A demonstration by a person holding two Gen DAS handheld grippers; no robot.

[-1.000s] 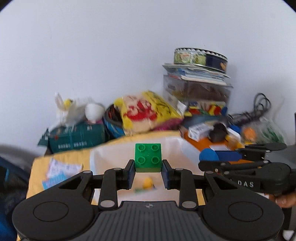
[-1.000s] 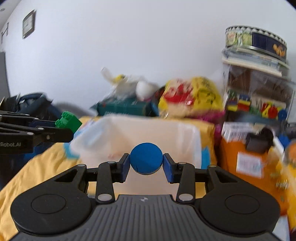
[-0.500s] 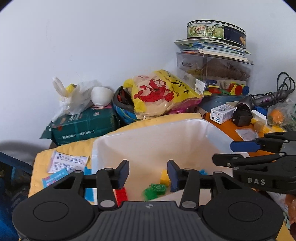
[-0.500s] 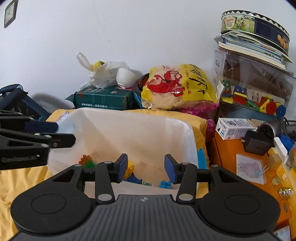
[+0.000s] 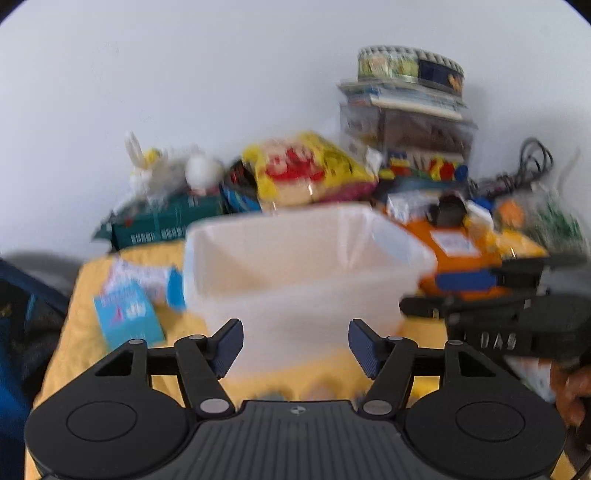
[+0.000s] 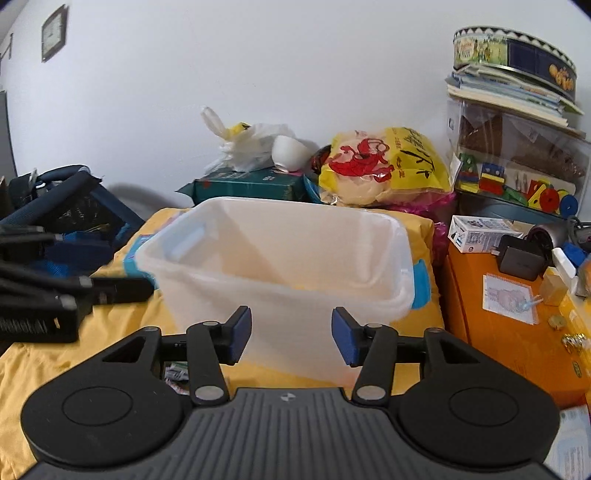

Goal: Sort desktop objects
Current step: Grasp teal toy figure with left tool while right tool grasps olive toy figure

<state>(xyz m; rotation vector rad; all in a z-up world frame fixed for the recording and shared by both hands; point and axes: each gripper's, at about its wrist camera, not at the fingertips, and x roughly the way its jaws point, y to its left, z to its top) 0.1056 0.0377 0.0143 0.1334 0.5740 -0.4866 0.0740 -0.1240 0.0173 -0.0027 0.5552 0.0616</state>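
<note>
Plain white wall [image 6: 258, 74], small dark-framed picture [image 6: 54, 32] high at left, yellow cloth [image 6: 48, 354] over the table, soft daylight

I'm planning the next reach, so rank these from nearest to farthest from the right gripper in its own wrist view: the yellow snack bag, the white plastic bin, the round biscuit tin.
1. White plastic bin, directly ahead of the right gripper.
2. Yellow snack bag, behind the bin, slightly right.
3. Round biscuit tin, top of the stack, far right.
</note>
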